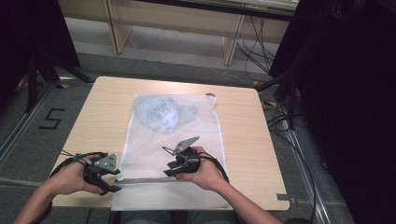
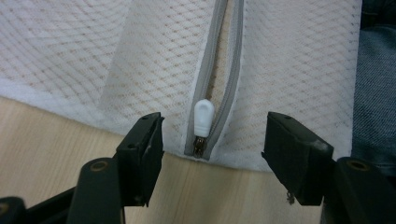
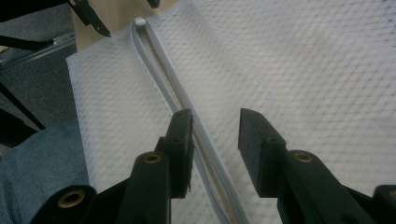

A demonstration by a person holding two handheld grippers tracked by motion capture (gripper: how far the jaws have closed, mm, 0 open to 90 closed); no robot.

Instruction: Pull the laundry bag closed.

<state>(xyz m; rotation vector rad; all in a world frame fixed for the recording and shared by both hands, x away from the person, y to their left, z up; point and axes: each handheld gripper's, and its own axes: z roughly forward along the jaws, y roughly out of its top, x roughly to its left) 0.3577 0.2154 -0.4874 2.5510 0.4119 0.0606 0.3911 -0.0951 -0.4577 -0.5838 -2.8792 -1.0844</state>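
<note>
A white mesh laundry bag lies flat on the wooden table, with a pale blue garment inside its far end. A grey zipper runs along the bag's near end and stands slightly parted. My left gripper is at the zipper's left end, open, with the white zipper pull between its jaws and untouched. My right gripper is open, hovering low over the middle of the zipper, its jaws straddling the tape. The pull lies far up that view.
The bag's near edge overhangs the table front, above the person's denim-clad legs. Cables trail on the floor at the right beside dark curtains. Wooden furniture legs stand beyond the table. A "5" is marked on the floor at left.
</note>
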